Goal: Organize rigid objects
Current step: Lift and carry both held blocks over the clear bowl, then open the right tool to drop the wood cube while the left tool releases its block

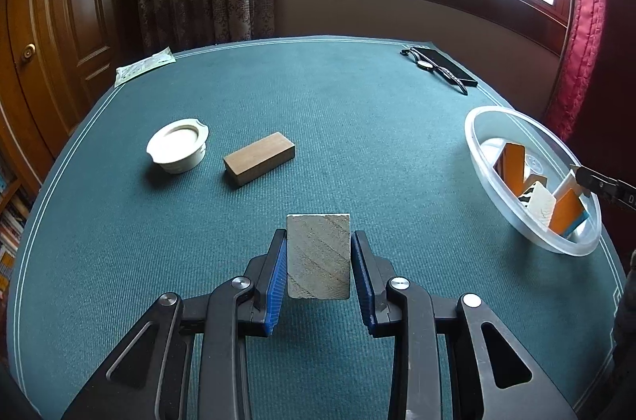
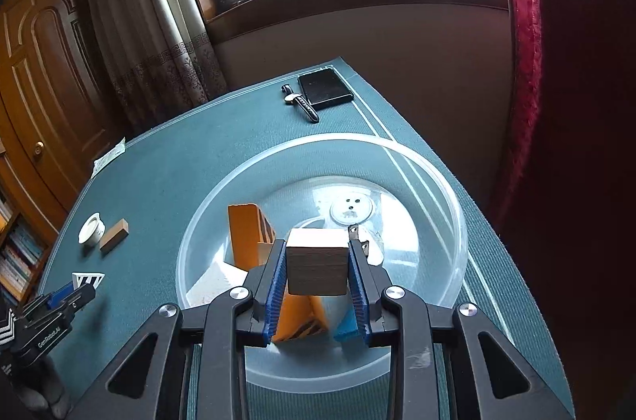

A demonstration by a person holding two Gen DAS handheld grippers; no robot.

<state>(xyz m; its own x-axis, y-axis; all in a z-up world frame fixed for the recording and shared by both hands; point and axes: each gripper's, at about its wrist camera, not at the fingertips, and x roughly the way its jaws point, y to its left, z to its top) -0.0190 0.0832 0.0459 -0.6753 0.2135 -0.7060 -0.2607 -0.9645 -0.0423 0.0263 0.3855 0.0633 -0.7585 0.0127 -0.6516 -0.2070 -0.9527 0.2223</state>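
My left gripper is shut on a pale grey stone-like block and holds it above the green table. My right gripper is shut on a light wooden block and holds it over the clear plastic bowl. The bowl holds orange blocks, a white textured piece and a blue piece. On the table lie a brown wooden block and a white round lid-like piece. The bowl also shows in the left wrist view.
A black phone and a wristwatch lie at the far right corner. A paper packet lies at the far left edge. A wooden door, curtains and a window sill stand behind the table.
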